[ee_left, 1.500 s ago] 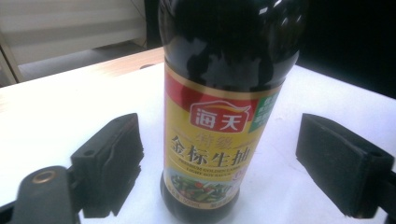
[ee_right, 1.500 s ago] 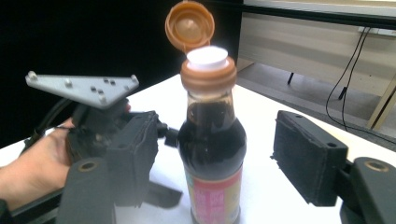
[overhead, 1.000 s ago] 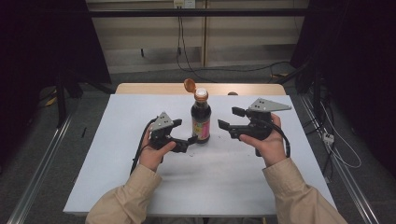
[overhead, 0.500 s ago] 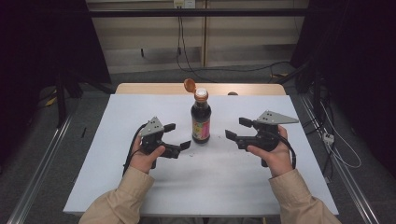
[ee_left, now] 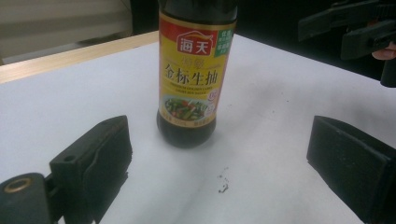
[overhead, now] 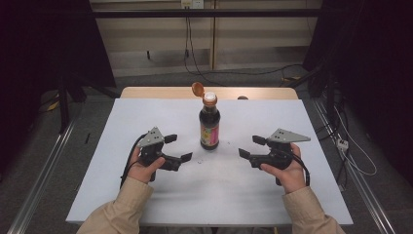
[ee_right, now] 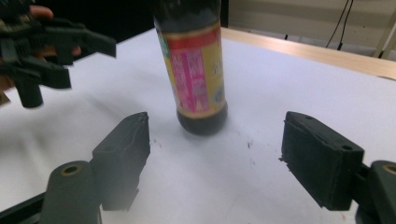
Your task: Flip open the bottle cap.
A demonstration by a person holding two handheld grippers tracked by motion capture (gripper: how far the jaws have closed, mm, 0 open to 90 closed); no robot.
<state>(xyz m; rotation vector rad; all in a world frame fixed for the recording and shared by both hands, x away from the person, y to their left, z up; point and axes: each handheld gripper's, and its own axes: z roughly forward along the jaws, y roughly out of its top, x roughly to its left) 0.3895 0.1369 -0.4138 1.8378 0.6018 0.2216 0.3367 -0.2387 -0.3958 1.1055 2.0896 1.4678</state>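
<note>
- Over the last second both grippers drew back from the soy sauce bottle (overhead: 209, 124): a second earlier the left gripper (overhead: 176, 147) was right at the bottle's base and the right gripper (overhead: 249, 146) hung close at its upper right; now each sat nearer the person, well apart from the bottle on either side.
- The left gripper's jaws were spread wide with nothing between them, as its own view showed (ee_left: 219, 154); the right gripper's jaws were likewise spread and empty (ee_right: 215, 154).
- I judged this retreat to mean the work on the cap was finished: the orange flip cap (overhead: 197, 89) stood open, hinged back to the far left of the neck, and the bottle had been let go to stand alone.
- The bottle stood upright on the white table (overhead: 146, 112), roughly at its middle and a little toward the far side, between the two grippers.
- Its long axis ran vertically, mouth pointing straight up; the yellow front label (ee_left: 194, 74) faced near-left toward the left gripper, the pink back label (ee_right: 196, 74) near-right.
- A few dark specks (ee_left: 223, 186) lay on the table just in front of the bottle.
</note>
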